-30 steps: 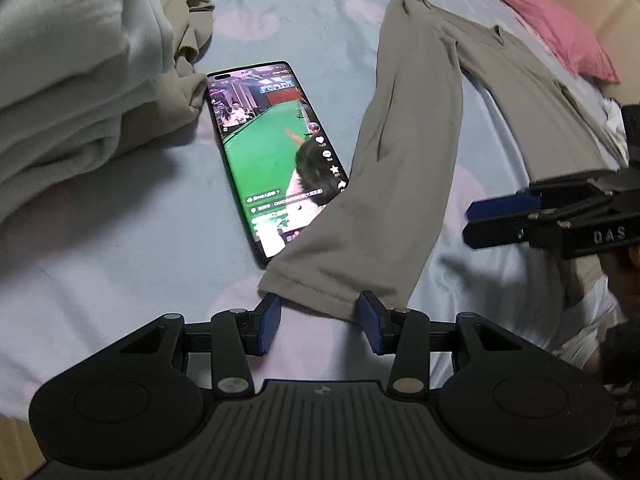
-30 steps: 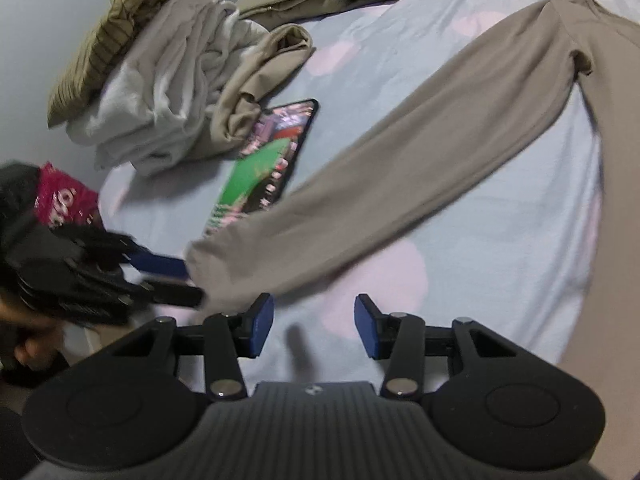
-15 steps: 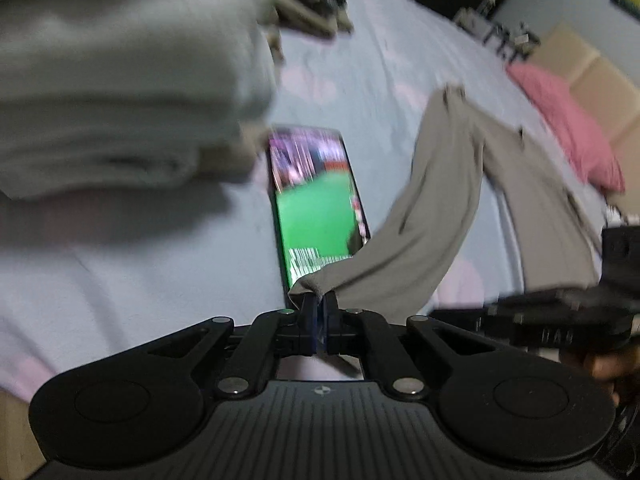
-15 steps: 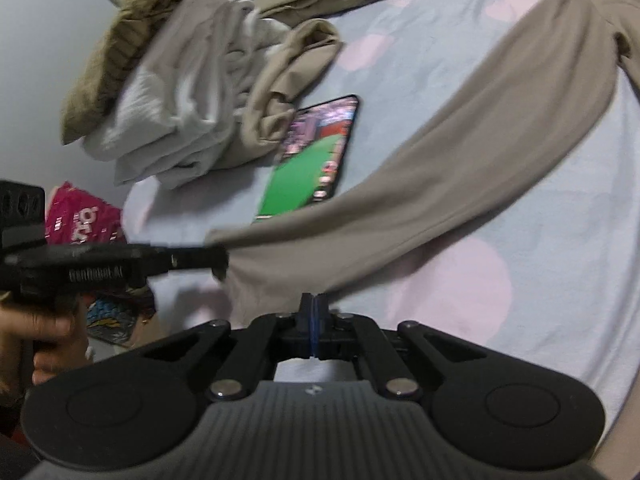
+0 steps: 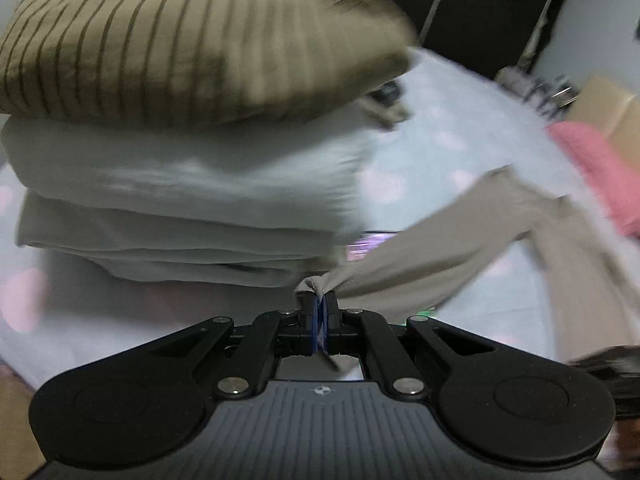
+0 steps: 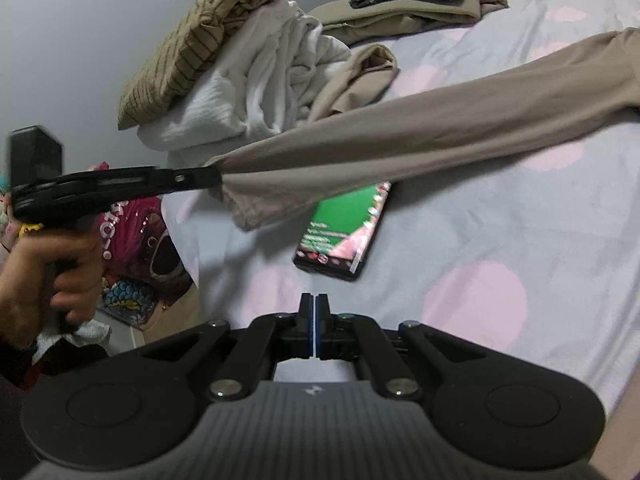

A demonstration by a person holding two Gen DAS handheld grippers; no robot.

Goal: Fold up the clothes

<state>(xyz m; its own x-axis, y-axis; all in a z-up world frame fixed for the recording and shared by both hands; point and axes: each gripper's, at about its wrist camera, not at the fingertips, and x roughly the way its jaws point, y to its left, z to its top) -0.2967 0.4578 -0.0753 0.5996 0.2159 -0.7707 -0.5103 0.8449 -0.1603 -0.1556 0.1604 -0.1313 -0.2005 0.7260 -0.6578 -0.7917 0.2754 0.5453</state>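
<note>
In the left wrist view the left gripper (image 5: 319, 312) is clamped on the cuff of the beige top (image 5: 420, 264) at lower centre, below a blurred pile of clothes (image 5: 180, 128). In the right wrist view the right gripper (image 6: 315, 312) is closed on nothing, so the lifted sleeve could drag over the phone (image 6: 344, 232) at centre. No writing is legible; lettering on the pink bag (image 6: 128, 232) at left is unreadable.
</note>
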